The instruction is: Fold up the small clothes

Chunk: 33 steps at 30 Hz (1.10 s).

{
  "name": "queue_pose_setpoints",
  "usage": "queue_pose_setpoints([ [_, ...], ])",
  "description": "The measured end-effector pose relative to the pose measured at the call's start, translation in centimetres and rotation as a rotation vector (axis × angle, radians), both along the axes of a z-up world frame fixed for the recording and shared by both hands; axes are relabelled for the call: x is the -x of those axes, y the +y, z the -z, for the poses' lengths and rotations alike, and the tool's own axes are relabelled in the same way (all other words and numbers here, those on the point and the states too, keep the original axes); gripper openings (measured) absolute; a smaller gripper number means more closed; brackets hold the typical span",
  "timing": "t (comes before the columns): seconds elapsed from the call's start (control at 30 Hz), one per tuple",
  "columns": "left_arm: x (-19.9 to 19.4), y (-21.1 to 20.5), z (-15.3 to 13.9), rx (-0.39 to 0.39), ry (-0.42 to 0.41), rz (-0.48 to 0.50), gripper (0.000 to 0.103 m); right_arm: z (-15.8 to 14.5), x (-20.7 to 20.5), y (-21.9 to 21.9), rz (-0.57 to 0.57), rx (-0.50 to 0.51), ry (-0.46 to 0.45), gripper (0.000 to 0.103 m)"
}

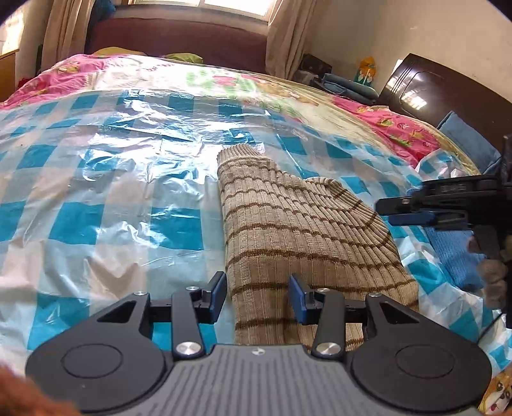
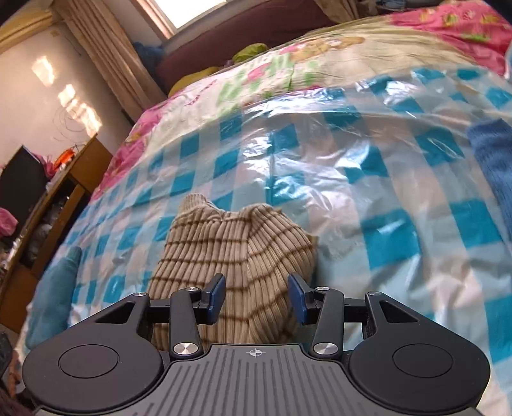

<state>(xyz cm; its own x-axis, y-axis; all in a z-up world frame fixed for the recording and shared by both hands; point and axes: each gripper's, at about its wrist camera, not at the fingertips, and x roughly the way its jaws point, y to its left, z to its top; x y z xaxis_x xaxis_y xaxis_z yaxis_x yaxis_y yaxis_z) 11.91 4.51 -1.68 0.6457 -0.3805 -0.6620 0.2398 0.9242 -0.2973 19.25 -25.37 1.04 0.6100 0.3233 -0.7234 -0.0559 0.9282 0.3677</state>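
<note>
- While both tools hung over the bed (image 1: 416, 128), a beige knit garment with thin brown stripes (image 1: 304, 230) lay bunched and folded over itself on the blue-and-white checked plastic sheet (image 1: 112, 192) that covered the mattress, toward the near edge.
- The left gripper (image 1: 257, 296) had its jaws apart, the garment's near end lying between and below the blue pads; whether they touched the cloth could not be told.
- The right gripper (image 2: 257, 296) likewise stood with jaws spread, empty, over the same garment (image 2: 230, 256), and showed in the left view at the right edge (image 1: 416, 211).
- A blue knitted piece (image 1: 454, 252) lay on the sheet just beside the garment's right side, under the right tool.
- Beyond the sheet's far edge spread a pink flowered quilt (image 1: 64, 73), with curtains (image 1: 284, 38) and a window (image 1: 236, 4) behind.
- A dark wooden headboard (image 1: 441, 86) stood at the bed's right end.
</note>
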Motion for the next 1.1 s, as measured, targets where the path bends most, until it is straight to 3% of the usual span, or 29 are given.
queue_pose_setpoints([
  [0.07,-0.2,-0.3,0.3,-0.007,-0.004,-0.005,0.046,0.9,-1.3,1.3,0.025,0.107,0.006,0.044],
  [0.2,-0.8,-0.7,1.1,-0.004,0.014,0.008,0.046,3.1,-2.6,1.4,0.027,0.053,0.083,0.041],
  [0.33,-1.0,-0.6,0.9,0.007,0.004,0.000,0.047,2.4,-2.6,0.5,0.027,-0.035,0.088,0.012],
  [0.53,-0.9,-0.3,0.9,0.028,0.003,-0.022,0.047,-0.2,-1.3,-1.1,0.041,-0.210,-0.015,0.010],
  [0.7,-0.7,-1.0,2.0,-0.010,0.039,-0.010,0.050,4.0,-2.3,-1.5,0.094,-0.117,0.104,0.011],
  [0.83,-0.2,-1.1,1.3,-0.029,0.016,-0.003,0.050,2.7,-1.3,-2.0,0.121,-0.154,0.057,0.015],
  [0.93,0.2,-1.0,0.5,-0.032,-0.018,-0.007,0.050,0.9,0.2,-1.8,0.124,-0.118,0.002,0.015],
  [1.1,0.5,-1.4,0.7,-0.051,-0.026,-0.001,0.050,-0.1,3.7,-0.1,0.043,-0.095,-0.048,0.015],
])
